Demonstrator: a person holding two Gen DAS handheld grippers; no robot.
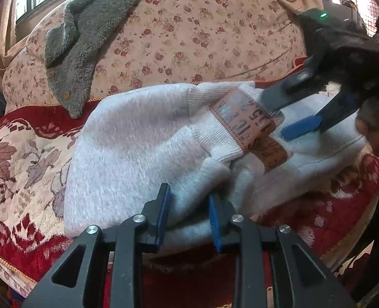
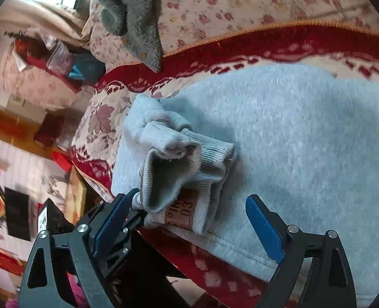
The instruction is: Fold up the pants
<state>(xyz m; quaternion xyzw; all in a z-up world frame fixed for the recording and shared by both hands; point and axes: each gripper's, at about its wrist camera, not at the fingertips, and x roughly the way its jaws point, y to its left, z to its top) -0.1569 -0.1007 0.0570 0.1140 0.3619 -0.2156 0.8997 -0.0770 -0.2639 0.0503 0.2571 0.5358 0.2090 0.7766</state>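
Light grey fleece pants (image 1: 127,148) lie bunched on a red flowered blanket (image 1: 22,154) over a sofa seat. Their ribbed cuffs (image 1: 215,133), with an orange printed label (image 1: 243,118), rest folded over on top of the body of the pants. My left gripper (image 1: 189,218) is shut on a thick fold at the near edge of the pants. My right gripper (image 1: 275,118) hovers open at the cuffs. In the right wrist view the right gripper (image 2: 192,195) stands wide around the cuffs (image 2: 179,161) and label (image 2: 181,213), and the rest of the pants (image 2: 305,128) spreads beyond.
A dark grey fleece jacket (image 1: 81,38) with buttons hangs down the flowered sofa back (image 1: 189,25). A dark-gloved hand (image 1: 356,59) holds the right gripper. The sofa's front edge and a cluttered floor (image 2: 17,179) show at the left of the right wrist view.
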